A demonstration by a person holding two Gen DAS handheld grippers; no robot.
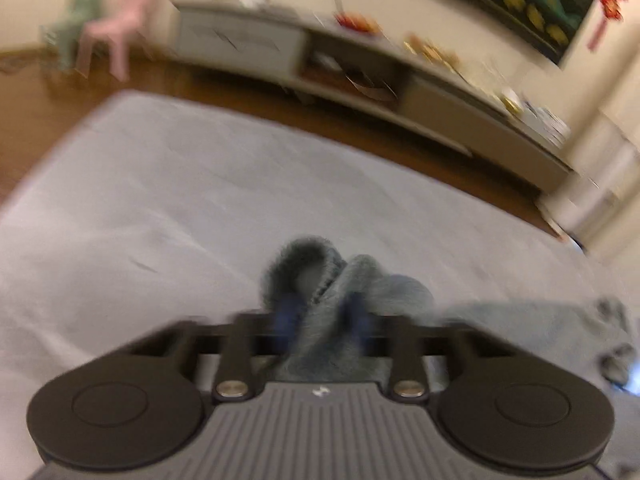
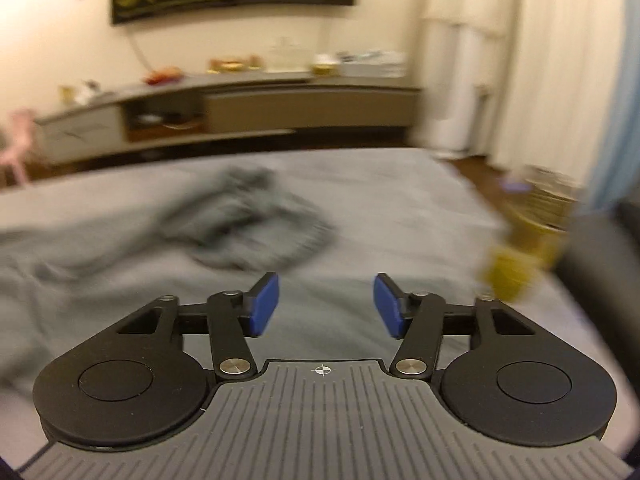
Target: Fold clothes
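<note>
A fuzzy blue-grey garment (image 1: pixel 332 280) is bunched up between the blue pads (image 1: pixel 286 314) of my left gripper (image 1: pixel 320 314), which is shut on a thick fold of it just above the pale grey bed sheet (image 1: pixel 160 184). More of the garment trails off to the right (image 1: pixel 540 320). In the right wrist view the crumpled grey garment (image 2: pixel 248 220) lies on the bed sheet (image 2: pixel 400 200), ahead and to the left of my right gripper (image 2: pixel 326 306). That gripper is open above bare sheet with nothing between its pads (image 2: pixel 266 304). Both views are blurred.
Beyond the bed's far edge a long low cabinet (image 1: pixel 360 76) with clutter on top runs along the wall. A pink chair (image 1: pixel 116 32) stands at the left. A woven basket (image 2: pixel 548 200) and a yellow object (image 2: pixel 508 276) sit off the bed's right side, near the curtains (image 2: pixel 540 60).
</note>
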